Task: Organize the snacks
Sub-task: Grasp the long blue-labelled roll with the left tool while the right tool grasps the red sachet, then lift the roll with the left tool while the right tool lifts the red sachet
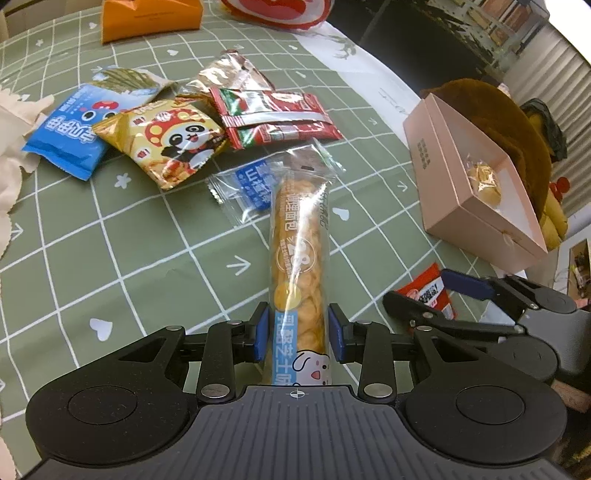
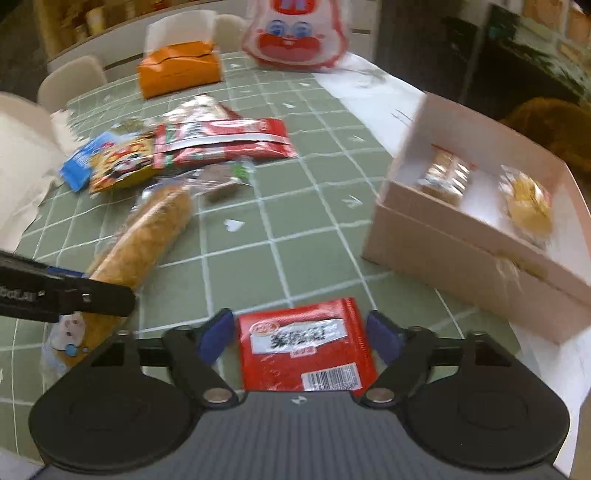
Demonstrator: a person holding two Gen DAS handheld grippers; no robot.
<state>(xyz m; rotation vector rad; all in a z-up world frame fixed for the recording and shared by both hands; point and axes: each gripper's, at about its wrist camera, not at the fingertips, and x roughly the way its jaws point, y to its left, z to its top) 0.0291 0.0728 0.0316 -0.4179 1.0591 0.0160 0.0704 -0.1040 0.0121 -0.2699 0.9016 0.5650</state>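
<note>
My left gripper (image 1: 297, 334) is shut on a long bread stick in a clear wrapper (image 1: 299, 251), which points away from me over the green checked tablecloth (image 1: 147, 258). The bread stick also shows in the right wrist view (image 2: 147, 236). My right gripper (image 2: 300, 334) holds a small red snack packet (image 2: 303, 350) between its blue pads; it shows in the left wrist view (image 1: 430, 291) too. An open pink box (image 2: 461, 236) at the right holds two wrapped snacks (image 2: 447, 177). A pile of snack packets (image 1: 173, 136) lies beyond the bread stick.
An orange tissue box (image 2: 179, 68) and a red-and-white bag (image 2: 295, 33) stand at the far edge. A brown plush toy (image 1: 498, 122) sits behind the pink box (image 1: 454, 173). White cloth (image 1: 14, 147) lies at the left.
</note>
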